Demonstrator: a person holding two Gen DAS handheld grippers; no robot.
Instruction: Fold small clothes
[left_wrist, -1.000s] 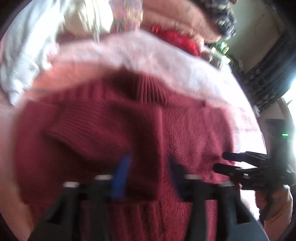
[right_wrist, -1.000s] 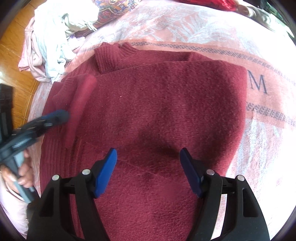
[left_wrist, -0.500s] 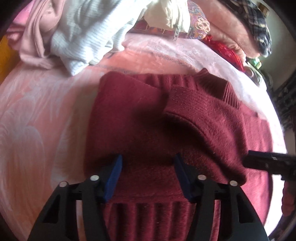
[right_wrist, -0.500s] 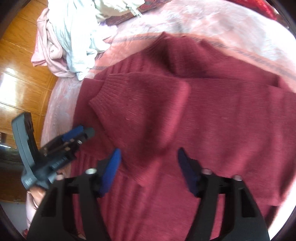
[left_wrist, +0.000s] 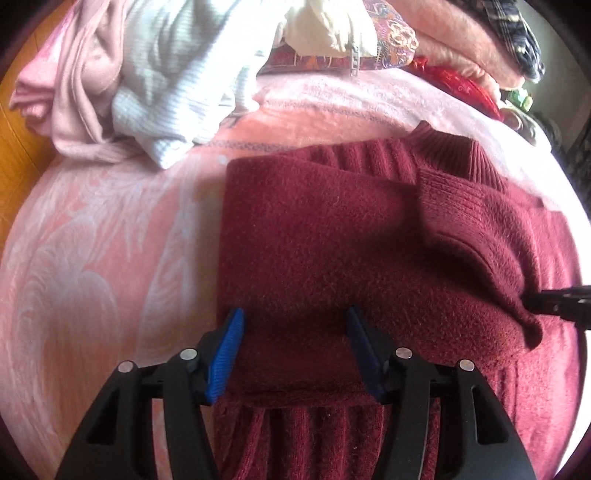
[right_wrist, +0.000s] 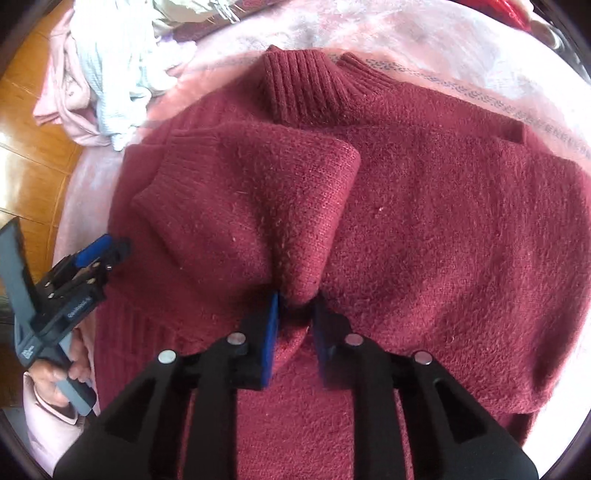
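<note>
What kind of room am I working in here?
Most likely a bedroom at home. The maroon sweater lies on a pink patterned blanket like a bedspread, unfolded clothes are heaped at its far edge, and wooden floor shows beside it.

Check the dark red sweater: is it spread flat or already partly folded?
Partly folded. The sweater lies on the pink blanket with one sleeve folded across its body; the rest is still spread.

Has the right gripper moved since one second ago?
Yes. The right gripper moved left across the maroon sweater, toward the folded sleeve; its jaws are closing on that sleeve's edge.
</note>
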